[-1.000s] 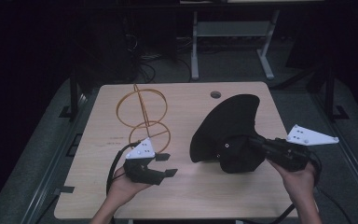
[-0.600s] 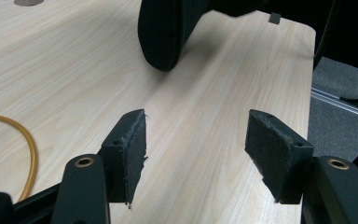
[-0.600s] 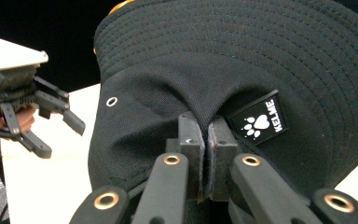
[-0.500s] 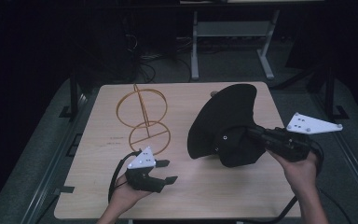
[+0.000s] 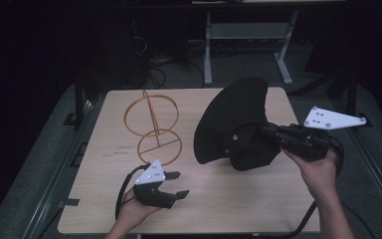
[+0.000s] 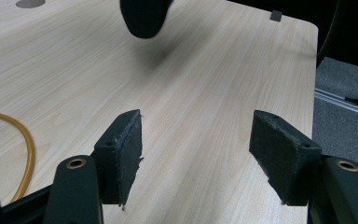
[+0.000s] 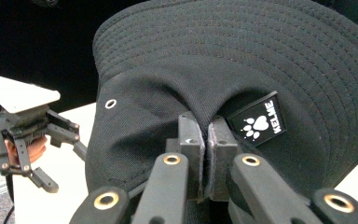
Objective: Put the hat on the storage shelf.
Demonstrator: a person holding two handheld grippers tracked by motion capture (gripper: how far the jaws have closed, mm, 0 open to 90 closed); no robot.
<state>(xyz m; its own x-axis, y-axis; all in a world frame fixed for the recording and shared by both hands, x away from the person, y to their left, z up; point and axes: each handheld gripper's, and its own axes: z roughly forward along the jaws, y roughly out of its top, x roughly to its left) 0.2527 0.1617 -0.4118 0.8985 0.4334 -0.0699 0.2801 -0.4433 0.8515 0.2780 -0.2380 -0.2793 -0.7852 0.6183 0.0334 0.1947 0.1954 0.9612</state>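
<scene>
- Right hand-held gripper [image 7: 204,140]: jaws pressed together on a fold of the black hat's [image 5: 236,122] crown, just beside a sewn label with a paw print.
- Black hat: held raised over the right half of the table [image 5: 104,199]; whether its lowest edge touches the wood cannot be told.
- Left hand-held gripper [image 6: 196,158]: jaws spread wide, nothing between them, low over the near left of the table.
- Orange wire stand [image 5: 151,127]: upright on the table, left of the hat and apart from it.
</scene>
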